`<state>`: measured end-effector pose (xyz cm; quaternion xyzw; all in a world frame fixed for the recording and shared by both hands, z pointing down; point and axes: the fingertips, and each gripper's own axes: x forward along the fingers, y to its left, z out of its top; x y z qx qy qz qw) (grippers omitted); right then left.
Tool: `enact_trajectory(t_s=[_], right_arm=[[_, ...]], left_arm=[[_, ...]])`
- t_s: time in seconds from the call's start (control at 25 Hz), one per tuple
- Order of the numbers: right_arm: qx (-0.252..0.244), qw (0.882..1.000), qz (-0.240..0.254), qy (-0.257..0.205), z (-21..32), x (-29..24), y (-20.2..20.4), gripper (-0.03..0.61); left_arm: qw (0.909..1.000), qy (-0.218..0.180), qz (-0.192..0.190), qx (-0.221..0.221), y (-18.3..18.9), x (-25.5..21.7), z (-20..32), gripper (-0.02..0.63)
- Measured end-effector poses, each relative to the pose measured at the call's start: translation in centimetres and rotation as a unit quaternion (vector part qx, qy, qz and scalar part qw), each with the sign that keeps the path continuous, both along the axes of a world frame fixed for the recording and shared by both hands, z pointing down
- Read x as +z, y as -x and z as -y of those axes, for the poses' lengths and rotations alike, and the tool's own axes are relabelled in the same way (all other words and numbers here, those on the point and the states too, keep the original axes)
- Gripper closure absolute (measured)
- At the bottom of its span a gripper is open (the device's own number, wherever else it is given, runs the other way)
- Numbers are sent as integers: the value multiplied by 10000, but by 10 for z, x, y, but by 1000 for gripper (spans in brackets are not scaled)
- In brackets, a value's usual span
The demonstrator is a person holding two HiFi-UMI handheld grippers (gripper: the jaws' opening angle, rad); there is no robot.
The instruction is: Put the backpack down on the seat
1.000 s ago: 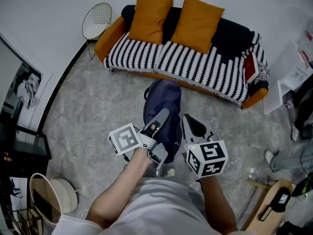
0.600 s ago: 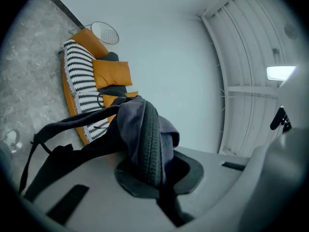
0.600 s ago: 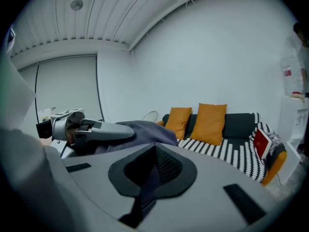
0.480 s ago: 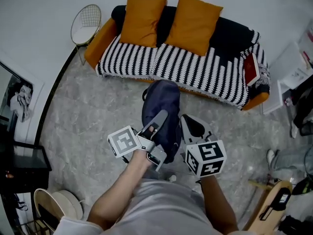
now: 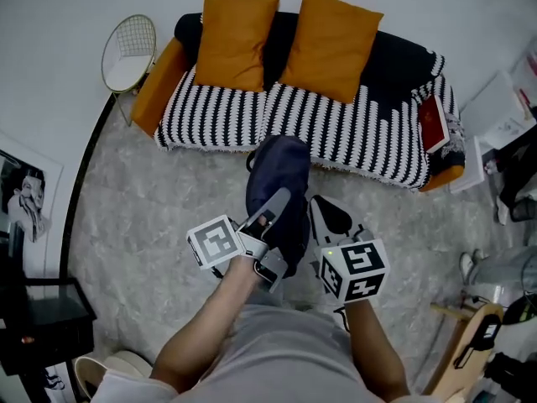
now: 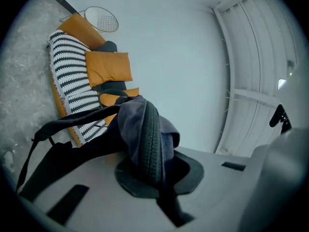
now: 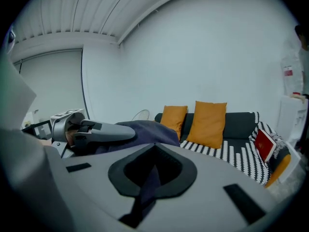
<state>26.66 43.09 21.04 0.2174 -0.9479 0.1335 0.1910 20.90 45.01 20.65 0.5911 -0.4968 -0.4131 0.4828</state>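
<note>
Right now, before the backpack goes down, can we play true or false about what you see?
1. The backpack lies on the sofa. False: it hangs in the air in front of the sofa.
2. Two orange cushions lean on the sofa's back. True.
3. The left gripper is open and empty. False: its jaws are shut on the backpack.
4. The right gripper pinches the backpack's fabric. True.
5. The sofa's seat cover is plain red. False: it is black-and-white striped.
</note>
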Motion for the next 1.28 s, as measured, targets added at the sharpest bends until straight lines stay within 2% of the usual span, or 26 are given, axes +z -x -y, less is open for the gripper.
enact_trajectory(t_s=[0.2, 0.32, 0.44, 0.64, 0.92, 1.16, 1.28], right_arm=[[28, 10000, -57, -74, 13, -2, 46, 577], [12, 9998, -111, -147, 19, -1, 68, 577], [9, 9997, -121, -213, 23, -3, 86, 577], [-73, 9996, -119, -260, 33, -5, 116, 577], [-114, 9997, -110, -209, 53, 3, 136, 577], [-139, 9998, -84, -103, 93, 14, 149, 577], [-170, 9998, -63, -48, 120, 18, 156, 577]], left_arm=[[9999, -65, 125, 72, 49, 0, 15, 606], [9998, -186, -81, 39, 71, -4, 23, 606], [9998, -186, 12, 16, 94, -2, 25, 606], [9994, -288, -183, -73, 124, -6, 36, 606], [9998, -132, 1, -123, 150, 7, 55, 606], [9999, -37, -5, -141, 162, 18, 95, 606], [9998, -44, -123, -178, 166, 20, 122, 606]])
